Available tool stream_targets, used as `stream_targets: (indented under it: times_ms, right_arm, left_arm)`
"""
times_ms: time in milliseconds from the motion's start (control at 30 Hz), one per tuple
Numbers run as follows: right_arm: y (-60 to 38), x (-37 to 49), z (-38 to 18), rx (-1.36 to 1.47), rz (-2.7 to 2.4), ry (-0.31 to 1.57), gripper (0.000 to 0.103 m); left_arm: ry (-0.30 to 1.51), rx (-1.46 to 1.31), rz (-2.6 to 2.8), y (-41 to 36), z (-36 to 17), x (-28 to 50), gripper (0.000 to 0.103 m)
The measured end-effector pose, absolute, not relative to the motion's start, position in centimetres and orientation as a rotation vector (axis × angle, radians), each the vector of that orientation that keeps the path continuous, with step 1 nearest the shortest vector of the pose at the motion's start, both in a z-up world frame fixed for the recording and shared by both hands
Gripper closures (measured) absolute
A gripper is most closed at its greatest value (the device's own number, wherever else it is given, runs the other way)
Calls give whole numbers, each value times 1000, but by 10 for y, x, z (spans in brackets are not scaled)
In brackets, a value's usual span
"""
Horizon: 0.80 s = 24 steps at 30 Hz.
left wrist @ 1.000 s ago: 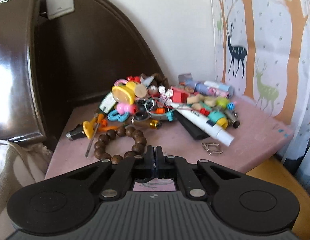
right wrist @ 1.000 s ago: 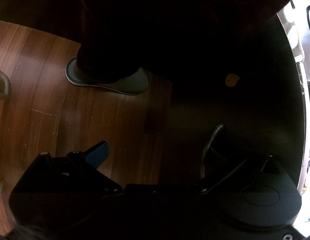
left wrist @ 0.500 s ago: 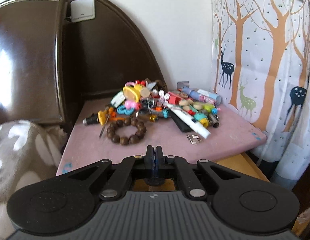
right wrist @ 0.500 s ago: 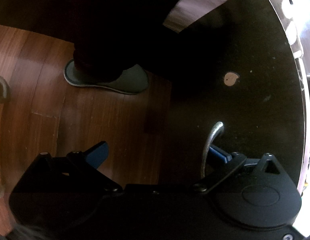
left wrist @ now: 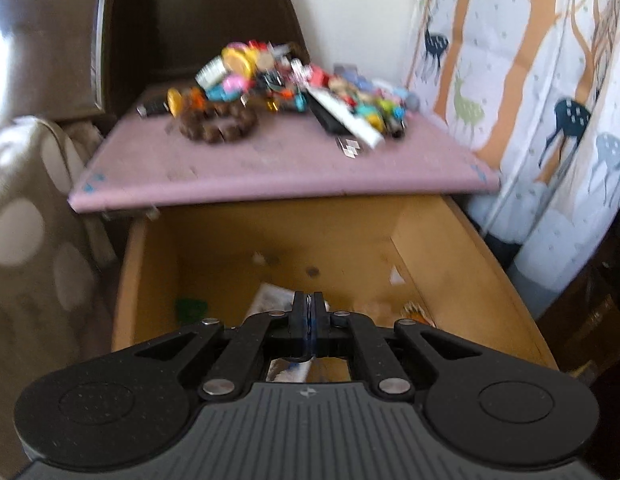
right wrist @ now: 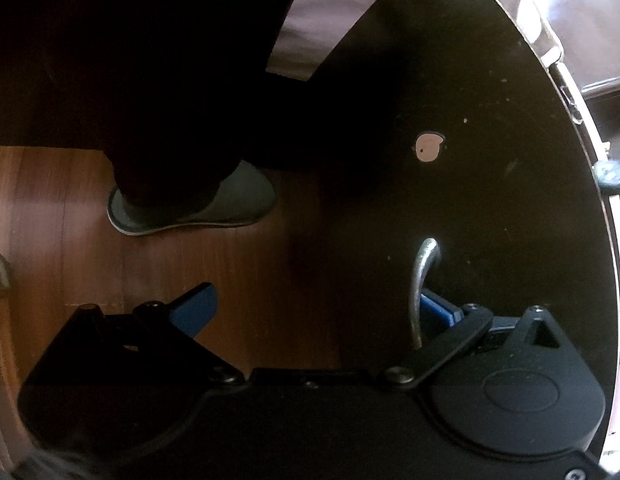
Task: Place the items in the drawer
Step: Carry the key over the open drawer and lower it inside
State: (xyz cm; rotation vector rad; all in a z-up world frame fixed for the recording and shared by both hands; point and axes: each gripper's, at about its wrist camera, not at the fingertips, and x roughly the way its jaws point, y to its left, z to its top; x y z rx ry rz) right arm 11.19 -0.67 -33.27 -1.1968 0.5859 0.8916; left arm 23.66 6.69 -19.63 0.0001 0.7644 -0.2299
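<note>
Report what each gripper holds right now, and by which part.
Left gripper: shut, empty. Right gripper: open; one finger is hooked behind the drawer handle, not clamped.

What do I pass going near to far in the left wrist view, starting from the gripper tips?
left gripper, shut and empty → open wooden drawer with paper scraps on its floor → pink tabletop → brown bead bracelet → pile of colourful small items → white wall.

Pink tabletop [left wrist: 269,168], tan drawer [left wrist: 213,248], deer-and-tree patterned curtain [left wrist: 550,80], brown beads [left wrist: 217,124]
</note>
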Motion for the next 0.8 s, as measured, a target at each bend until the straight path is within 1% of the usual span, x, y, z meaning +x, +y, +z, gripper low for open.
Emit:
stream_targets:
  times_ms: [367,500,800]
  right_arm:
    - [0,110,-332,-1140,817,620,0]
    - [-3,106,-336,-1157,817,590,0]
    - [-6,107,-330,-1130,817,600,0]
  left_arm:
    - [884,-66,-248,64,-229,260,102]
    - [898,-75,-239,68,-232,269,102]
    - [923,-64,-230,65,-241,286,102]
